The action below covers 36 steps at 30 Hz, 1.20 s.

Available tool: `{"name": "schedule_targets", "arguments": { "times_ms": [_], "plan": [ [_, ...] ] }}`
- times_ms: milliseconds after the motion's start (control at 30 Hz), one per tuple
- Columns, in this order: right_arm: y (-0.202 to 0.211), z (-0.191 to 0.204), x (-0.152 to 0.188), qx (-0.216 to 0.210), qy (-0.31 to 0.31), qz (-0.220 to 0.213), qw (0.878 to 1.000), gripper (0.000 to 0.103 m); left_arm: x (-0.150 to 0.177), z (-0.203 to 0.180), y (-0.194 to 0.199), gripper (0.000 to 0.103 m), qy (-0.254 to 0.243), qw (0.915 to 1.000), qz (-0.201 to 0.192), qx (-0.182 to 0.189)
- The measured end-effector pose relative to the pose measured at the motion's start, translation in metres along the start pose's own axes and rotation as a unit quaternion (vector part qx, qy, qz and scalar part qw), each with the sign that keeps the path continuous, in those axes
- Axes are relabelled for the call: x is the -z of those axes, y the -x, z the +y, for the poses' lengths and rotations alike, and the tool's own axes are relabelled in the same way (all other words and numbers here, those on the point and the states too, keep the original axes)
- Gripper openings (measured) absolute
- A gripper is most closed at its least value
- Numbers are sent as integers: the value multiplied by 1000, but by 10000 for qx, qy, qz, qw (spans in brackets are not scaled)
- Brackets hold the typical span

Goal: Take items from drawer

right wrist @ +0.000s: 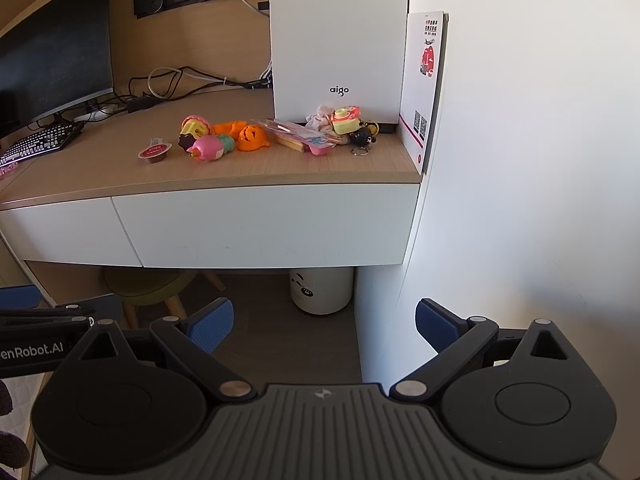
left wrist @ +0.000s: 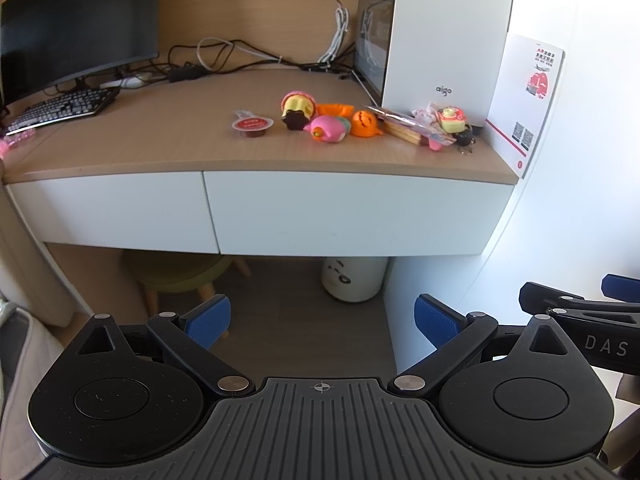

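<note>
1. Both grippers are hanging back from the desk (left wrist: 120, 148), down low, pointed at the white drawer fronts. The left gripper (left wrist: 322, 322) has its blue pads spread wide with nothing between them, just floor and the space under the desk showing through.
2. Same deal with the right gripper (right wrist: 324, 322): jaws wide apart, empty. In the left wrist view you can see it poking in at the right edge, so the two sit side by side.
3. The right-hand drawer (left wrist: 356, 212) is flush with the left-hand drawer (left wrist: 112, 208), both closed. No handles that I can make out.
4. The items are all sitting on the desktop in a row in front of the white aigo PC case (right wrist: 338, 40). From the left: a sealed sauce cup with a red lid (left wrist: 253, 125), a yellow and pink cupcake toy (left wrist: 298, 110), a pink round toy (left wrist: 326, 130), an orange pumpkin toy (left wrist: 365, 123), with another orange piece behind them.
5. Further right, a clear packet with sticks in it (right wrist: 298, 138), then a little yellow toy camera (right wrist: 346, 120) on top of the pile, and a black keychain figure (right wrist: 362, 138) with a ring by the desk's edge.
6. Left side of the desk has a monitor (left wrist: 76, 28) and keyboard (left wrist: 64, 110), cables bunched along the back. A white leaflet (right wrist: 422, 88) leans on the wall at the right end.
7. Under the desk: a green stool (right wrist: 148, 280) and a white bin (right wrist: 322, 288).
</note>
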State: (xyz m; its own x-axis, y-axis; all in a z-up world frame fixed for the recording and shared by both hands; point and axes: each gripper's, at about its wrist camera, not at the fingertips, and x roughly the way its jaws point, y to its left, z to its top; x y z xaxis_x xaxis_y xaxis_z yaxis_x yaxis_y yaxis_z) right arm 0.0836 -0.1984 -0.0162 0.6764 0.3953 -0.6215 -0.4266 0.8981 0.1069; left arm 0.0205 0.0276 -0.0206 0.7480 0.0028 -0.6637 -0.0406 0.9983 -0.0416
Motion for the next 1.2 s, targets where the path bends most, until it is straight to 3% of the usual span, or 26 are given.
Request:
{"name": "schedule_targets", "arguments": {
  "times_ms": [1100, 1167, 1200],
  "plan": [
    [1, 4, 3, -10, -49, 24, 10000, 98, 2, 8, 1, 101, 107, 9998, 91, 159],
    [1, 3, 3, -1, -63, 38, 10000, 98, 2, 8, -1, 98, 137, 9994, 147, 273],
    [0, 2, 4, 8, -74, 59, 10000, 98, 2, 9, -3, 84, 156, 9992, 171, 328]
  ]
}}
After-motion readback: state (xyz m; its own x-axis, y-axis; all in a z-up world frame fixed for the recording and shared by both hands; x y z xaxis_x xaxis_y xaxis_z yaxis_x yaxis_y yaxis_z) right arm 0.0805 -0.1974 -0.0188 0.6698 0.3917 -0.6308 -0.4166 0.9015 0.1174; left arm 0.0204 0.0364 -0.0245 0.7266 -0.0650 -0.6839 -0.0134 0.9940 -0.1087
